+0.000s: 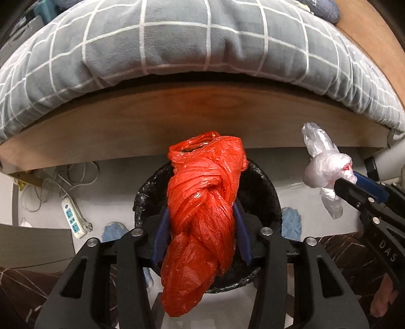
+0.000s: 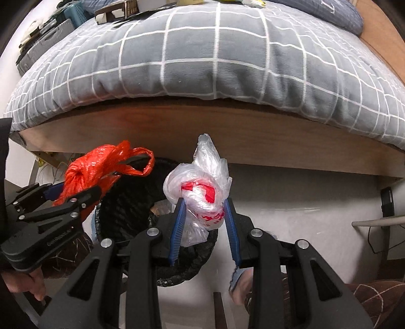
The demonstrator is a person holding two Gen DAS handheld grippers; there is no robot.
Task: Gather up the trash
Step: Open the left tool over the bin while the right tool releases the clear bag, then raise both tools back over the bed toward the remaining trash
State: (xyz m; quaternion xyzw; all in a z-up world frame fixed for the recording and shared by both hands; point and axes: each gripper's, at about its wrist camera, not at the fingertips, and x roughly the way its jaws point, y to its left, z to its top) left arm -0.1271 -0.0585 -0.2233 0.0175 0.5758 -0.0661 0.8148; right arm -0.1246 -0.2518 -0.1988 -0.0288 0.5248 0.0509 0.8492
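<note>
A knotted red plastic bag [image 1: 202, 192] sits between the blue pads of my left gripper [image 1: 201, 210], which is shut on it, right over a round bin with a black liner [image 1: 263, 192]. The right wrist view shows the same red bag [image 2: 93, 167] in the left gripper [image 2: 101, 187] above the bin [image 2: 121, 202]. My right gripper [image 2: 204, 202] is shut on a crumpled clear plastic bag with red print [image 2: 200, 182], beside the bin's right rim. From the left wrist view, that clear bag [image 1: 321, 164] hangs at the right gripper [image 1: 346, 181], to the right of the bin.
A bed with a grey checked quilt [image 1: 177, 50] and a wooden frame [image 1: 202, 114] overhangs just behind the bin. A power strip [image 1: 72, 217] and cables lie on the floor at the left. Blue slippers [image 1: 291, 222] flank the bin. Boxes [image 2: 116, 10] lie on the bed.
</note>
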